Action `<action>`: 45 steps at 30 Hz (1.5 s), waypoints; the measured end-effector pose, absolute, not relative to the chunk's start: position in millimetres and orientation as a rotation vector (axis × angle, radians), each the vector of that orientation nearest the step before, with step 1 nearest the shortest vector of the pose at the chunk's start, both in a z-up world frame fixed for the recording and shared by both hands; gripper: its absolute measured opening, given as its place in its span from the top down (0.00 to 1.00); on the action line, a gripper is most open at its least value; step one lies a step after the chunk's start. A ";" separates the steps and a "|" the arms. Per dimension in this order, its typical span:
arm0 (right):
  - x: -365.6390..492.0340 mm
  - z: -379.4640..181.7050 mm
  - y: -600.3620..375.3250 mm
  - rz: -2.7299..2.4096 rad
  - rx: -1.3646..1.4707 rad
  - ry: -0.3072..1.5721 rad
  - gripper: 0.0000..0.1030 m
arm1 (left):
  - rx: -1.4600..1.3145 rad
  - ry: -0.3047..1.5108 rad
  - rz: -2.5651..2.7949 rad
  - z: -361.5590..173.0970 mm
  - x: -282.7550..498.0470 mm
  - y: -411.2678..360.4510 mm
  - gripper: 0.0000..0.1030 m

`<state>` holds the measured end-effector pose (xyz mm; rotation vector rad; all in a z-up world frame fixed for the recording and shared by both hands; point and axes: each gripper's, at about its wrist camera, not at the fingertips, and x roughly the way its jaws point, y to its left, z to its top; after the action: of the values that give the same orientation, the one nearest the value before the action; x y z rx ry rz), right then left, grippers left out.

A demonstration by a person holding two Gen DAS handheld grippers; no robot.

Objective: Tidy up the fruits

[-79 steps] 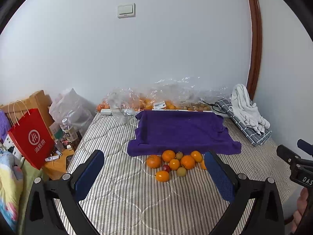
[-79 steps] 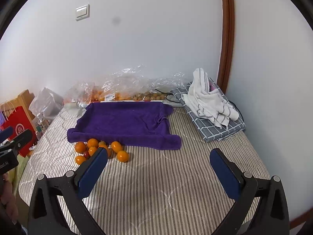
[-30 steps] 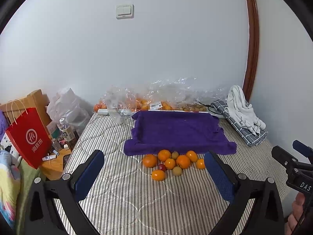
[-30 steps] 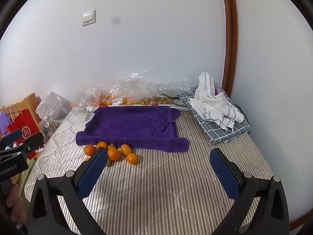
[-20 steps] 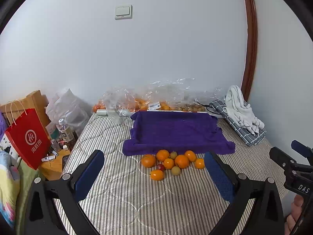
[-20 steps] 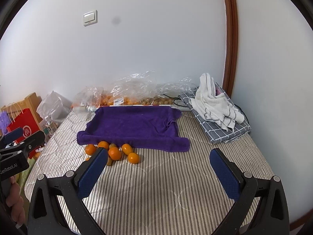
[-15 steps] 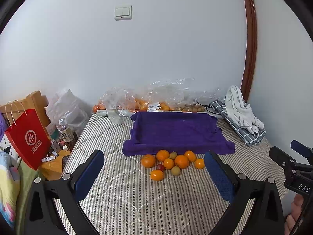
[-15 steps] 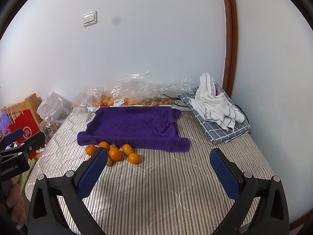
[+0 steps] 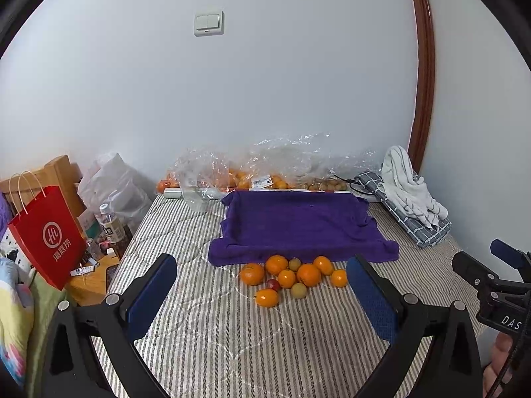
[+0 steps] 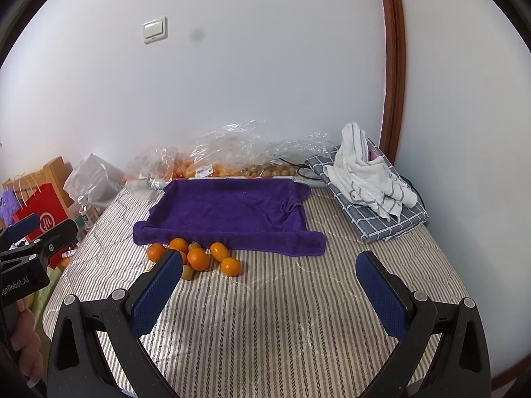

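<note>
Hovering low in each frame with jaws wide apart and nothing held, the left gripper (image 9: 262, 293) and right gripper (image 10: 265, 285) leave the fruits (image 9: 288, 277) piled mid-frame, just below the bare purple towel (image 9: 295, 225), so sorting looks unstarted.

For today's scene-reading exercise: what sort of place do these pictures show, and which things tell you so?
Most likely a bedroom in a home: a striped quilted mattress serves as the work surface, a folded checked blanket with a white towel lies in the corner, and a light switch is on the wall.
</note>
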<state>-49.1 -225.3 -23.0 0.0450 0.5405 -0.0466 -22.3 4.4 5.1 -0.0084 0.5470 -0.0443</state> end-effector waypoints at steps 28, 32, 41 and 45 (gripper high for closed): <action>81.6 -159.7 -194.1 0.101 -0.006 0.810 0.19 | 0.070 0.756 0.011 -121.6 61.3 54.7 0.31; 97.0 -170.6 -186.5 0.130 -0.009 0.826 0.24 | 0.046 0.818 -0.026 -136.1 73.1 59.5 0.34; 122.8 -190.5 -178.4 0.162 -0.034 0.869 0.40 | -0.092 0.869 -0.164 -158.1 85.0 64.6 0.34; 126.3 -194.5 -173.8 0.176 -0.055 0.873 0.56 | -0.102 0.891 -0.220 -162.5 91.4 52.7 0.34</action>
<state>126.3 -173.8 -194.5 -0.0547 0.8726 0.1762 91.4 52.7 -162.5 -0.1024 0.8914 -0.2204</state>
